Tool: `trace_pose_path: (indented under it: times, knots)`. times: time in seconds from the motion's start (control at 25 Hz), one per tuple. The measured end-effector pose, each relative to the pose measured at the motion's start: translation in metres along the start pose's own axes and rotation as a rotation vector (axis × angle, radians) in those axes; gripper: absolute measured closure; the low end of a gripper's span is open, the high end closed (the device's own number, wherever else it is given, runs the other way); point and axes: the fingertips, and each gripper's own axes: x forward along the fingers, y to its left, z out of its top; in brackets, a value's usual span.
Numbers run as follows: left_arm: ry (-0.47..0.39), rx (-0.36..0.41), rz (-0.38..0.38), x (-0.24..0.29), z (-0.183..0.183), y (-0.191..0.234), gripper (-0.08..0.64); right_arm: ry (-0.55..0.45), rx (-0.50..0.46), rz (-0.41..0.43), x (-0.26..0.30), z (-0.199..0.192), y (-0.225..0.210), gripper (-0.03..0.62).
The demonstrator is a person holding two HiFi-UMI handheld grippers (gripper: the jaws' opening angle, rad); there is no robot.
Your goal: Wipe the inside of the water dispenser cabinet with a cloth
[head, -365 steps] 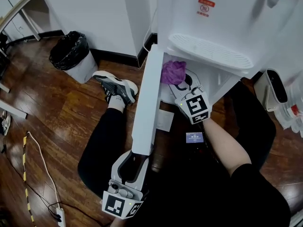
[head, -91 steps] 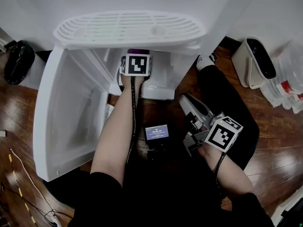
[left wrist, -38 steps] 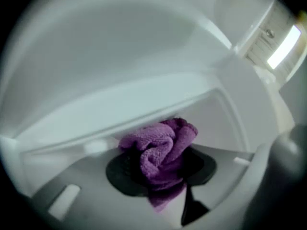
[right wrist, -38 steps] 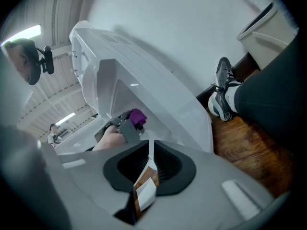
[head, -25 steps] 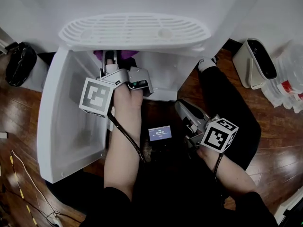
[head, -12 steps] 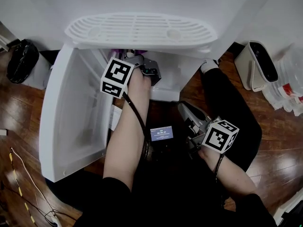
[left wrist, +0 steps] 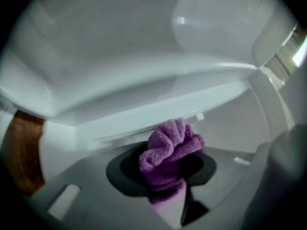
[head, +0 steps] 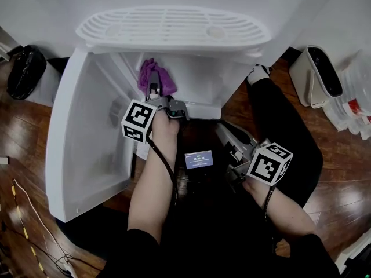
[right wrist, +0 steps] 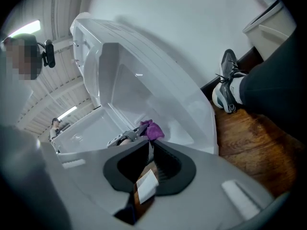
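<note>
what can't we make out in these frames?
- Ceiling of the cabinet: head view, hidden under the drip tray.
- Whether the purple cloth touches the cabinet wall: left gripper view, the cloth itself covers that spot.
- Text on the small screen: head view, too small.

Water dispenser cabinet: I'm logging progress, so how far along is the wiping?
Done: the cabinet door stands open and the left gripper is shut on the purple cloth. In hand: the cloth is inside the cabinet. Left: nothing shows which surfaces are wiped, so I can't say how much remains; the right gripper sits shut and empty outside.
</note>
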Motion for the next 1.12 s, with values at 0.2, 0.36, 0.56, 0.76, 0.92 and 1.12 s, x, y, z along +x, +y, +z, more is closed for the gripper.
trace_pose_path:
  times: [0.2,0.36,0.56,0.76,0.92,1.12]
  knots:
    - [0.042,-0.03,0.062,0.052,-0.012,0.013,0.385,-0.02,0.001,-0.023,-0.004,0.005,-0.005,0.558]
    - [0.133,-0.061,0.082,0.018,-0.031,0.01,0.385,-0.024,0.019,-0.021,-0.005,0.006,-0.007,0.558]
    - [0.425,0.388,0.228,-0.07,-0.054,0.026,0.385,-0.007,0.021,0.049,0.005,0.001,0.014,0.558]
    - [0.549,0.838,0.423,-0.086,-0.039,0.075,0.385,-0.005,0.02,0.091,0.003,-0.001,0.028,0.558]
    - [0.697,1.037,0.369,-0.072,-0.055,0.076,0.385,-0.021,0.038,0.081,-0.003,0.003,0.023,0.558]
    - [1.082,1.219,0.092,-0.094,-0.173,0.043,0.387,-0.058,0.023,0.092,-0.008,0.017,0.027,0.558]
